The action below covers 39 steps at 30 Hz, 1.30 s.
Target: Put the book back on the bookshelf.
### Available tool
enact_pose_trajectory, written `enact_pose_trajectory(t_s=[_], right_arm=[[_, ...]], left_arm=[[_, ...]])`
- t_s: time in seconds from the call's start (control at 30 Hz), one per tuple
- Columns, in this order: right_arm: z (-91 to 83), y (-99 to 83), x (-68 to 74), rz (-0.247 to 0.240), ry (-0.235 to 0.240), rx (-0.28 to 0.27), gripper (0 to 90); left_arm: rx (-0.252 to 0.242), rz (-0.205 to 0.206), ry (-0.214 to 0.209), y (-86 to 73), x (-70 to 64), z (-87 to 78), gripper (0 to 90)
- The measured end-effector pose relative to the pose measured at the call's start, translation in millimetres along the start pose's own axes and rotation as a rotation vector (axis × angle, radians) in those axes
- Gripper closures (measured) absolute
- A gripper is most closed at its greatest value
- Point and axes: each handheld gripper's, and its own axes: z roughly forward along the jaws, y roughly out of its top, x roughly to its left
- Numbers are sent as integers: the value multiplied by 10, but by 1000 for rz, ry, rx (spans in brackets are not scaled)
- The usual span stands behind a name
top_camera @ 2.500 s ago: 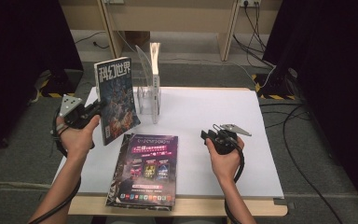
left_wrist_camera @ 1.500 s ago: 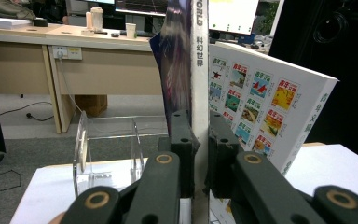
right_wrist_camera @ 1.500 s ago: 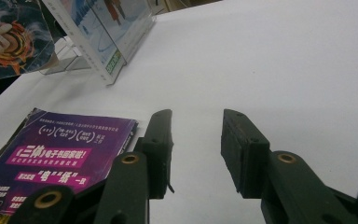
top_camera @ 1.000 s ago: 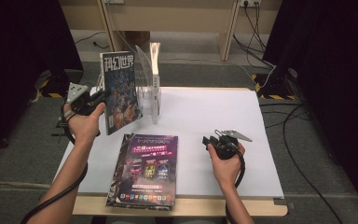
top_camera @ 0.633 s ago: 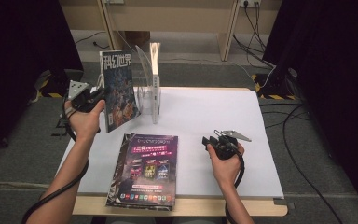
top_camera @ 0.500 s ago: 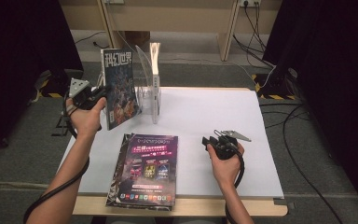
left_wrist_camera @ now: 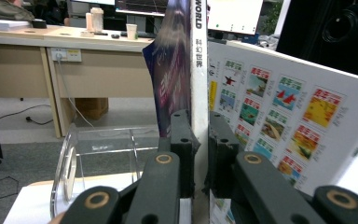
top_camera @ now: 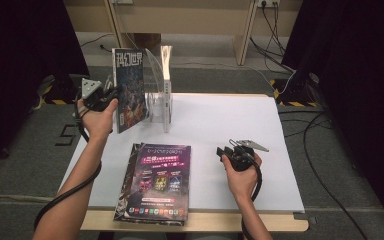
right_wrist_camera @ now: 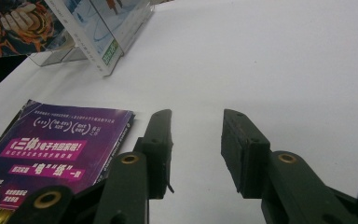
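"WORLD" and "科幻世界" on the held magazine's spine (left_wrist_camera: 199,56) — "科幻世界" again across its cover (top_camera: 128,60)

Purple magazine (top_camera: 157,180), white table (top_camera: 220,120)

Three magazines (top_camera: 130,90), one clear rack (top_camera: 156,100)

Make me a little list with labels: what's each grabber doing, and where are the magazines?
left gripper: shut on the spine of the upright dark-covered magazine
upright magazine's place: held beside the clear plastic file rack, at the table's far left
rack contents: one white-edged magazine standing in it
right gripper: open, holding nothing, low over the white table
flat stack: purple-covered magazines at the near edge
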Motion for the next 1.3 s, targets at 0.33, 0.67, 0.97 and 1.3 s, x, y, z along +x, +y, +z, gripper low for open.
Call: enact_pose_trajectory(t_s=[0.33, 0.67, 0.97, 1.3], right_arm=[[21, -16, -9, -7, -1, 6, 635], [22, -24, -20, -4, -6, 7, 634], [33, -36, -22, -11, -6, 13, 634], [38, -53, -9, -5, -3, 22, 630]], left_arm=[[-38, 19, 29, 9, 10, 179, 829], [-63, 7, 58, -137, 57, 317, 828], [-76, 0, 79, -306, 196, 234, 826], [-26, 42, 51, -476, 234, -53, 823]])
